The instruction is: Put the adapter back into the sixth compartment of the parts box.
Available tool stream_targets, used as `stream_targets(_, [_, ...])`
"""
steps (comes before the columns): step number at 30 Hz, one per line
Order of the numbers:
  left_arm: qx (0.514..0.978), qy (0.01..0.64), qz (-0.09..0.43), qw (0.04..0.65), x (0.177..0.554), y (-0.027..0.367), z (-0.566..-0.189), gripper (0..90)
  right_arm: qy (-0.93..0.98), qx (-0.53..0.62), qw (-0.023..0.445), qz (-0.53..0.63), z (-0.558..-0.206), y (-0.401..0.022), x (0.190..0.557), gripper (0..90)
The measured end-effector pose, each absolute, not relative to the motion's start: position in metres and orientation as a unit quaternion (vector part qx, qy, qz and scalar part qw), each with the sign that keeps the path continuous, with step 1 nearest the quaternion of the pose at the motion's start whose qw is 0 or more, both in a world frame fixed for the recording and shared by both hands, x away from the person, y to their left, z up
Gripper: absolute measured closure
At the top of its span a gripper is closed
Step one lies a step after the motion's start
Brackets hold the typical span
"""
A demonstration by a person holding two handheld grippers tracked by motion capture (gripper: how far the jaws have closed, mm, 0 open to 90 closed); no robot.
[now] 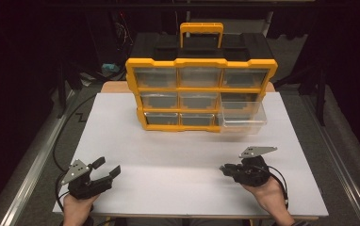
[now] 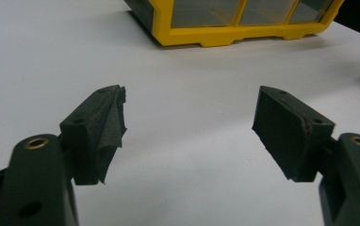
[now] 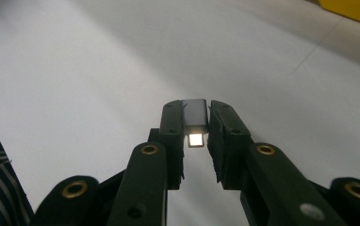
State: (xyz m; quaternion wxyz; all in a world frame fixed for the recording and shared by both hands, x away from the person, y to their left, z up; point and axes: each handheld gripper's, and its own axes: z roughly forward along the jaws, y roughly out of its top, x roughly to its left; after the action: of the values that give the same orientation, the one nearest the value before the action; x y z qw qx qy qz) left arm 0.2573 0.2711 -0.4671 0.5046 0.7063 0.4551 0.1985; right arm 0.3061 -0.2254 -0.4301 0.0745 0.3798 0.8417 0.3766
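Observation:
A yellow and black organiser (image 1: 201,92) with clear drawers stands at the back middle of the white table (image 1: 168,155). Its lower right drawer (image 1: 242,117) is pulled out toward me. My right gripper (image 3: 196,117) is shut on a small grey adapter (image 3: 194,120) with a bright metal plug end, clamped between the two pads. In the high view that gripper (image 1: 227,168) sits near the front right, pointing left. My left gripper (image 1: 107,167) rests at the front left with its jaws wide apart and nothing between them (image 2: 187,122).
The organiser's yellow base (image 2: 234,33) shows at the top of the left gripper view. A black cable (image 1: 62,136) trails off the table's left side. Metal rails (image 1: 27,174) run along both sides of the table.

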Motion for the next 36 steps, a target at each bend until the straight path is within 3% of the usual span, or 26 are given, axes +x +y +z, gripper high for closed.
stream_targets(36, [0.709,0.455,0.201,0.501,0.257,0.27,-0.467,26.7,0.789,0.405,0.121,0.445,-0.414,-0.261,0.289,76.8])
